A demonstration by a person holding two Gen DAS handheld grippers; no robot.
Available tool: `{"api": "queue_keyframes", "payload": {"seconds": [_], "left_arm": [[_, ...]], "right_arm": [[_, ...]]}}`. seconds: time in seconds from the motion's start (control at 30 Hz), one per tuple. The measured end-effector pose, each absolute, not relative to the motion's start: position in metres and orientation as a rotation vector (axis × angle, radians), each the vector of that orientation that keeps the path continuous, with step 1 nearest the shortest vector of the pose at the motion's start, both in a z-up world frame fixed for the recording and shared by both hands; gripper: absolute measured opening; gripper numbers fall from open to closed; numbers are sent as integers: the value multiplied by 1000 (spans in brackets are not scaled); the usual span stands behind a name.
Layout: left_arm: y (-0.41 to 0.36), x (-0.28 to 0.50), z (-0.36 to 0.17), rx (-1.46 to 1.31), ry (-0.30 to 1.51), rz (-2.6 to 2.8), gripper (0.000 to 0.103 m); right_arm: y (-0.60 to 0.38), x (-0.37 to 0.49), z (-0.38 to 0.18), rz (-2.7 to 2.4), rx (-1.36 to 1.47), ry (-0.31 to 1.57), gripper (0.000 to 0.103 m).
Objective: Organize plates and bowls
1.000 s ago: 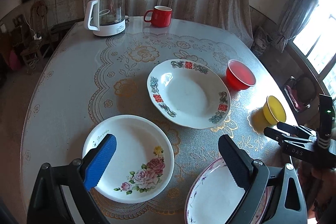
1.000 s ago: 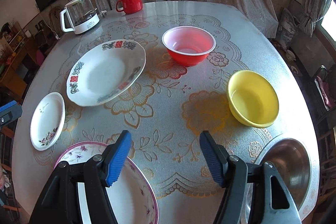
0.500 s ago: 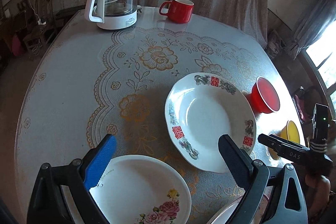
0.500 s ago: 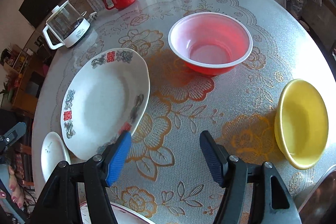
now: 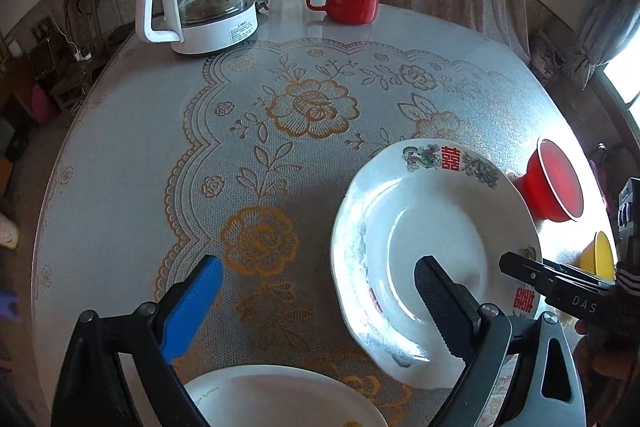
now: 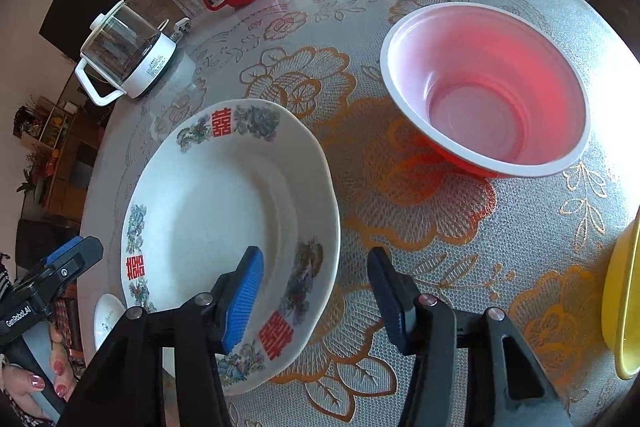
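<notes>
Both spread grippers have closed in on the large white red-lettered porcelain plate [image 6: 224, 203], the right gripper [image 6: 316, 295] straddling its near rim, the left gripper [image 5: 316, 311] beside it.

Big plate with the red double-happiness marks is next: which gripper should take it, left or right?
Right, probably. The right gripper is open with the big plate's near rim between its fingers. The left gripper, also open, has only one finger over that plate.
</notes>
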State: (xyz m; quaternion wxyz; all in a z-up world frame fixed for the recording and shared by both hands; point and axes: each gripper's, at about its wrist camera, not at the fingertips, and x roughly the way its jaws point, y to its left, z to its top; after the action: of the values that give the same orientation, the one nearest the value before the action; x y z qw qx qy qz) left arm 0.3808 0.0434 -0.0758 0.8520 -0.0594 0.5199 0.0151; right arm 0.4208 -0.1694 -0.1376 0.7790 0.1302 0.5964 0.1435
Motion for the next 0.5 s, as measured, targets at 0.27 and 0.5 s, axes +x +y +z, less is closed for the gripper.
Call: {"api": "queue_keyframes", "payload": {"seconds": [0.27, 0.5], "left_arm": [[33, 393, -86, -84, 1101, 8, 92], [26, 404, -97, -73, 1125, -20, 92]], "right_arm": [[-161, 423, -141, 346, 257, 1261, 32], [-168, 424, -142, 375, 265, 1262, 28]]}}
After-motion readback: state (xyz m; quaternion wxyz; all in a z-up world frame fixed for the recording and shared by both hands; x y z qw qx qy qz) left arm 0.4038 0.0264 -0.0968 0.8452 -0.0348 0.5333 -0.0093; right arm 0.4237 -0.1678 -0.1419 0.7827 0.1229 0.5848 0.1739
